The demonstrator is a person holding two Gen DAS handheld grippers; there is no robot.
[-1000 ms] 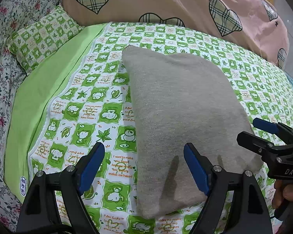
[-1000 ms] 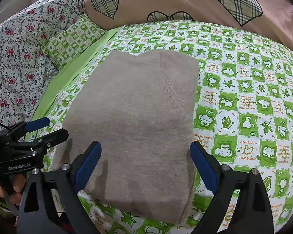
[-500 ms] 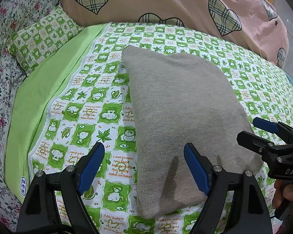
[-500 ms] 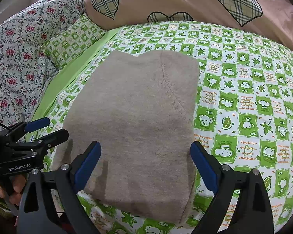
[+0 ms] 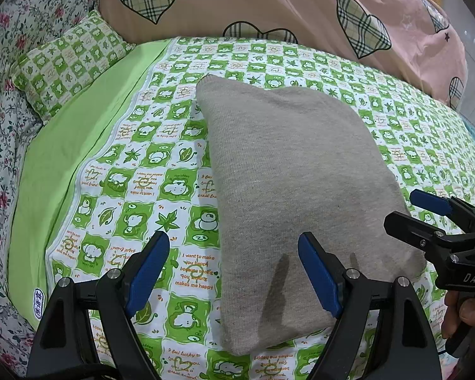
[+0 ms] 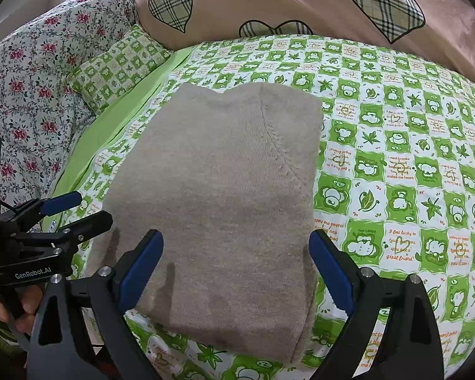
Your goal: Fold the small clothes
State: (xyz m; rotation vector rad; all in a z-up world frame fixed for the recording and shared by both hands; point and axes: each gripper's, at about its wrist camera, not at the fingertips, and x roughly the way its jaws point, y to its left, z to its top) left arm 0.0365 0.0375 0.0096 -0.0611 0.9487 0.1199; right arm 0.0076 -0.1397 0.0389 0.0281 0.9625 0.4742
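A beige knitted garment point(image 5: 294, 190) lies folded into a flat rectangle on the green-and-white patterned bed sheet point(image 5: 136, 190). It also shows in the right wrist view point(image 6: 224, 196), with a seam running down its right part. My left gripper point(image 5: 234, 272) is open and empty, above the garment's near left corner. My right gripper point(image 6: 236, 269) is open and empty, above the garment's near edge. The right gripper also shows at the right of the left wrist view point(image 5: 411, 212), and the left gripper at the left of the right wrist view point(image 6: 82, 209).
A pink duvet with plaid hearts point(image 5: 269, 6) lies along the back of the bed. A small green checked pillow point(image 5: 66, 63) and a floral cover point(image 6: 31, 95) lie at the left. A plain green strip point(image 5: 63, 158) borders the sheet.
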